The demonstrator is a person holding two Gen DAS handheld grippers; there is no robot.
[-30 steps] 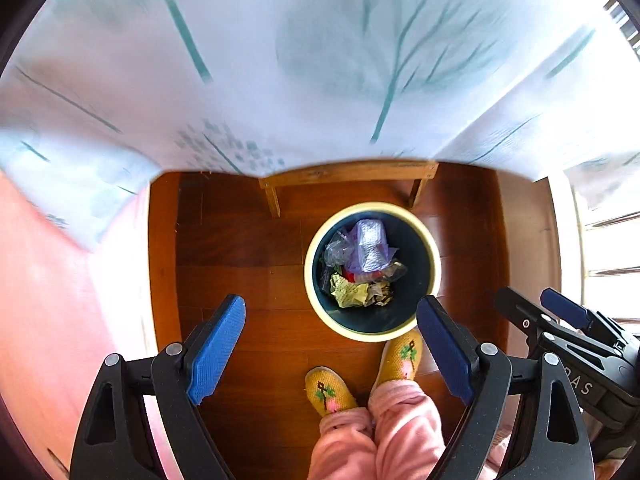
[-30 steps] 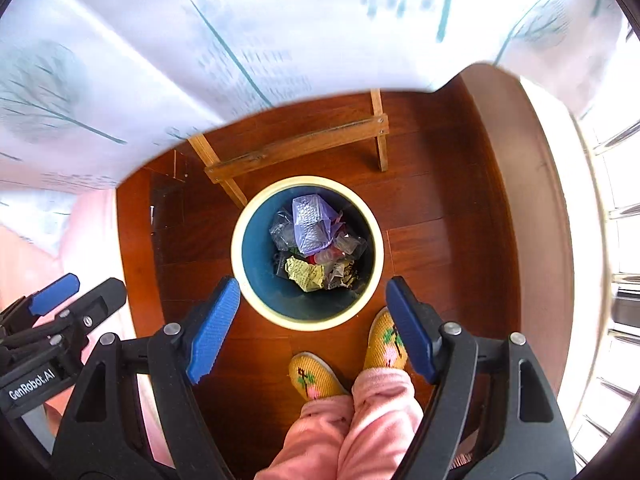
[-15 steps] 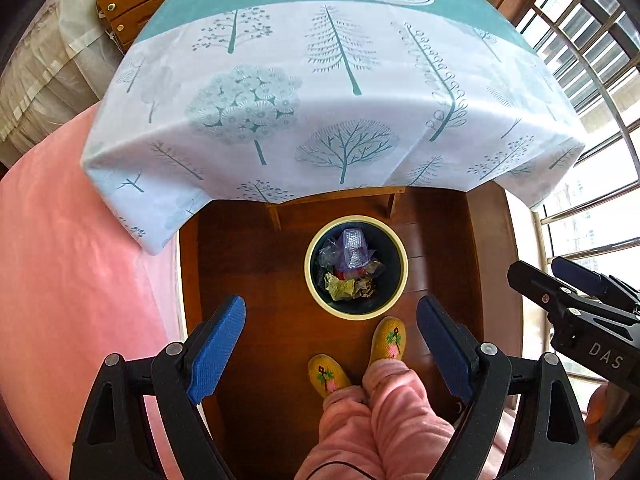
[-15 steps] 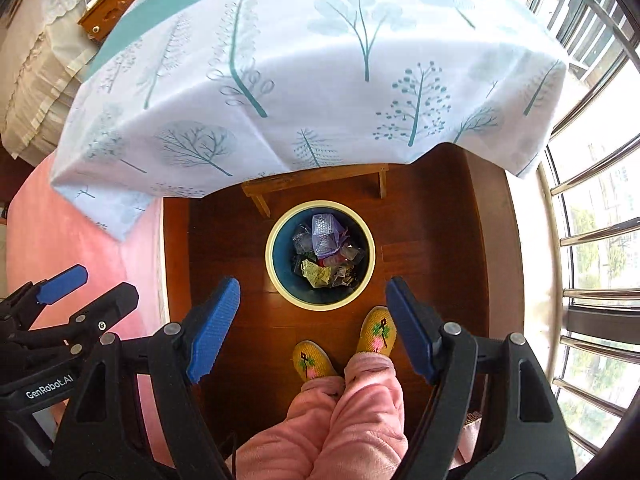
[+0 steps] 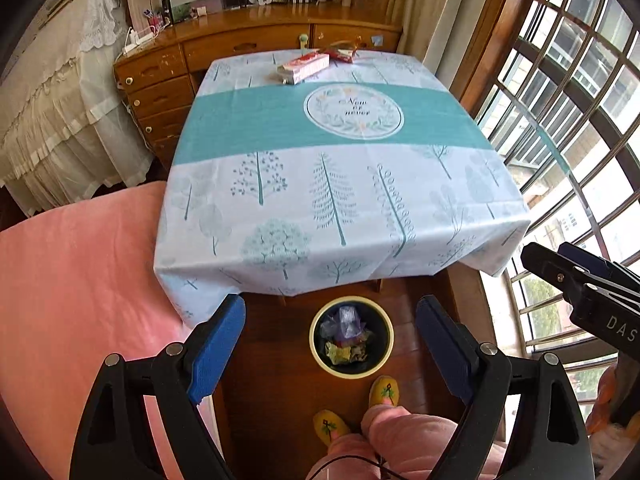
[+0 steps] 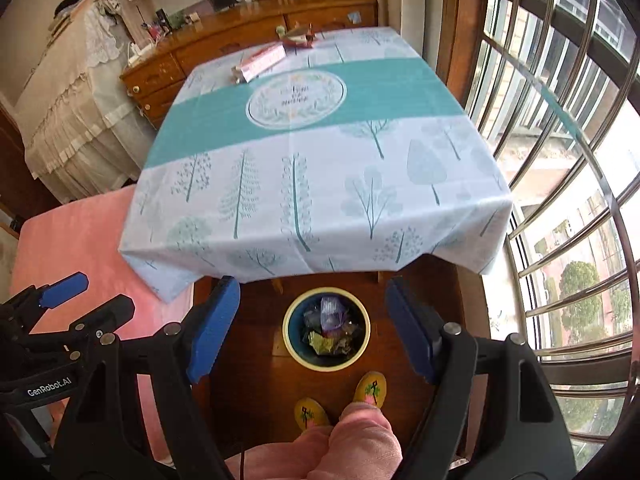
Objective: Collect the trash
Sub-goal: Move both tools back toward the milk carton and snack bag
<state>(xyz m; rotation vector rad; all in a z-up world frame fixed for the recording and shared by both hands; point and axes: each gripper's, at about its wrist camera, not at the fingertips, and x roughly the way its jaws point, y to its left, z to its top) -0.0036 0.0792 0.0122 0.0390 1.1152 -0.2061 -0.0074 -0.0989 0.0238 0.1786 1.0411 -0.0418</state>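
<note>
a round waste bin [image 5: 351, 338] with a pale yellow rim stands on the dark wood floor [image 5: 272, 408] just past the near edge of a table, its blue inside holding crumpled trash [image 5: 346, 340]: a purple-tinted clear wrapper on top, yellow-green and clear scraps under it. from the bin, the table rises directly behind, draped in a white cloth with teal trees and a teal band [image 5: 320, 184] that overhangs the near edge almost above the bin's far rim. at the far end of the table from the bin lie a pink-and-white box [image 5: 304, 68] and a red wrapper [image 5: 342, 54] beside it. a person's two yellow embroidered slippers [image 6: 370, 390] stand just on the near side of the bin, pink trouser legs [image 6: 352, 436] above them. the left gripper [image 5: 332, 352] hangs above the bin with its blue-padded jaws spread wide, nothing between them. the right gripper [image 6: 312, 330] hangs beside it, jaws likewise wide apart and empty, the bin framed in the gap. a pink bedcover [image 5: 80, 300] lies to the left of the bin, a barred window [image 6: 560, 184] to its right, and a wooden dresser [image 5: 168, 80] stands beyond the table.
</note>
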